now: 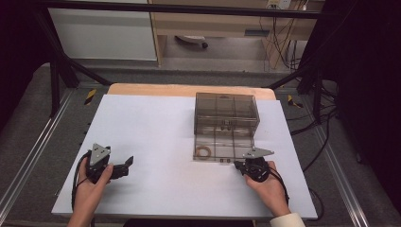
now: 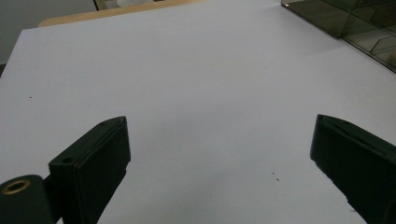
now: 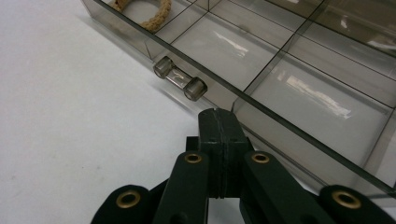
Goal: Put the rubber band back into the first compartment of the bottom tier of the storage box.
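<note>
Nearest, at the desk's (image 1: 156, 189) near-left corner: left gripper (image 1: 124, 165), black, held in a hand, jaws spread wide over bare white surface, nothing between them, pointing toward the desk's right side. In the left gripper view, the two black pads (image 2: 93, 158) well apart.

At the near-right part of the desk: right gripper (image 1: 238, 165), black with a grey three-cornered plate on top, jaws pressed together, pinching nothing, tips just at the near front wall of the drawer (image 1: 222, 150).

Drawer: smoky, see-through plastic, shallow, split by thin walls into square compartments, pulled out flat toward the near edge. Small clear bar handle (image 3: 180, 80) on its front wall, just beside the closed jaw tips, not gripped. Long axis of the drawer running from near edge to far edge. In its near-left compartment, a tan rope-like ring (image 1: 204, 152), lying flat.

Farther, right of the desk's middle and toward the far edge: matching smoky transparent plastic box (image 1: 226, 109), open front facing the near edge, drawer joined to it.

No brand, label or readable writing.
</note>
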Motion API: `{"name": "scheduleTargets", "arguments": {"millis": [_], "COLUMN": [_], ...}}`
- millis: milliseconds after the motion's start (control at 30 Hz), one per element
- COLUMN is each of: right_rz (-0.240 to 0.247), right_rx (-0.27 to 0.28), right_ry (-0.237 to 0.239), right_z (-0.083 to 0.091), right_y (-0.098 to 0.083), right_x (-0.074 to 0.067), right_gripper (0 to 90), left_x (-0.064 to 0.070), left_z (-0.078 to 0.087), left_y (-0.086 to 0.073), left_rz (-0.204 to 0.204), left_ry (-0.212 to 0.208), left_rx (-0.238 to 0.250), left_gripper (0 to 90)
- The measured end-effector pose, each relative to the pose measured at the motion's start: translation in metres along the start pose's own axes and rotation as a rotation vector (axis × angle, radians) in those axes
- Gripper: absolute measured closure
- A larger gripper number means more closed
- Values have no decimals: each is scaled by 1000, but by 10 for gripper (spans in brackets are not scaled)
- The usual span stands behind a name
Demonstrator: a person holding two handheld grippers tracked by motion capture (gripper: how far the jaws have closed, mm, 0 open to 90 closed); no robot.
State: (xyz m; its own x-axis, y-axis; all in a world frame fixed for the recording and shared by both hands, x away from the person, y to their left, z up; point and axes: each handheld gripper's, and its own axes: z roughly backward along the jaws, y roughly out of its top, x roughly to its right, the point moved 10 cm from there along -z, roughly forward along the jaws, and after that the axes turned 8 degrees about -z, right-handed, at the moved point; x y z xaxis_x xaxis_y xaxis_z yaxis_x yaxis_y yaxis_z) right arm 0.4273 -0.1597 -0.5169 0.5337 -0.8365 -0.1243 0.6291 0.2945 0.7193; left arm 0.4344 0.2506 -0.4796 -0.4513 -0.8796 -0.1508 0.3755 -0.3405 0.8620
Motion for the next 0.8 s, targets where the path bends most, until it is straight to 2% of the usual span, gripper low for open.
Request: {"name": "scheduleTargets", "arguments": {"millis": [800], "right_rz": [2], "right_rx": [-13], "right_ry": [-3], "right_z": [-1], "right_y": [-2], "right_x": [0], "right_gripper": [900], "left_x": [0], "left_z": [-1], "left_y": [0], "left_rz": [-4], "left_ry": [-1], "left_rx": [-4], "left_gripper": [47]}}
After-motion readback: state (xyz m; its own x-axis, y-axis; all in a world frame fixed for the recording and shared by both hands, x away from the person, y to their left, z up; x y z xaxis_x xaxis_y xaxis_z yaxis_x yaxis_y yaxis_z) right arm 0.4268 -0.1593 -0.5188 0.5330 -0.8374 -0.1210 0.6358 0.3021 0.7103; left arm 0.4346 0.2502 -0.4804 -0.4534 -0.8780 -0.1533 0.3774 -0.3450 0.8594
